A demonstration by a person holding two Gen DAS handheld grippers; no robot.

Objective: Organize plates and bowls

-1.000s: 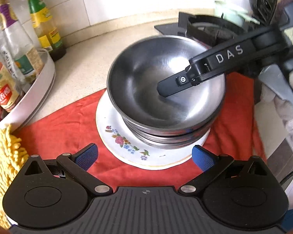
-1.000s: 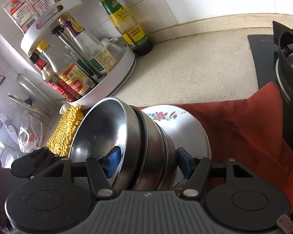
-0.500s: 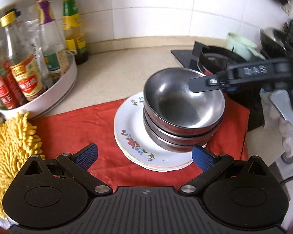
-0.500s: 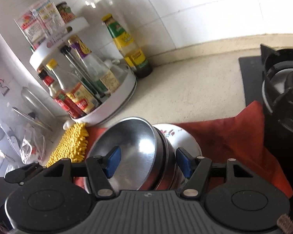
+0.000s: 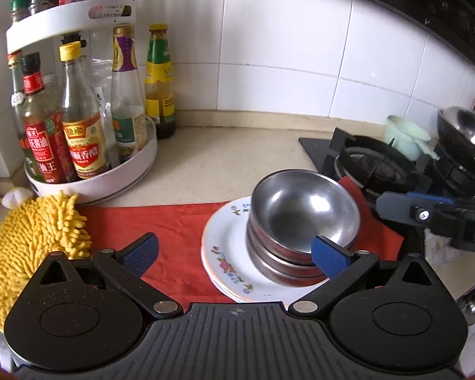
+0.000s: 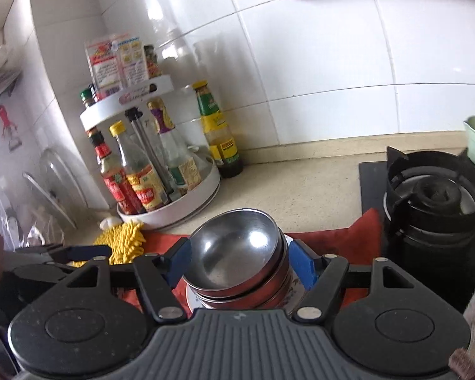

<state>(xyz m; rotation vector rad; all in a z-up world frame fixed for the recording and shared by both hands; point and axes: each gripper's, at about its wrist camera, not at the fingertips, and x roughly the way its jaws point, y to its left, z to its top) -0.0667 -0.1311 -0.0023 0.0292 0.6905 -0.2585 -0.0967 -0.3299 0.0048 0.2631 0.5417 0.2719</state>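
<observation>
Three steel bowls [image 5: 304, 221] sit nested on the flowered plates [image 5: 228, 253], on the red cloth [image 5: 174, 221] near the countertop's front edge, beside the stove [image 5: 373, 164]. A second ago the right claw [image 6: 239, 261] reached into the top bowl; now both claws have pulled back, so the stack looks finished. Left claw [image 5: 234, 255] and right claw are spread wide, holding nothing. One bottle [image 5: 44, 145] reads "CLASSIC"; other labels carry Chinese characters.
</observation>
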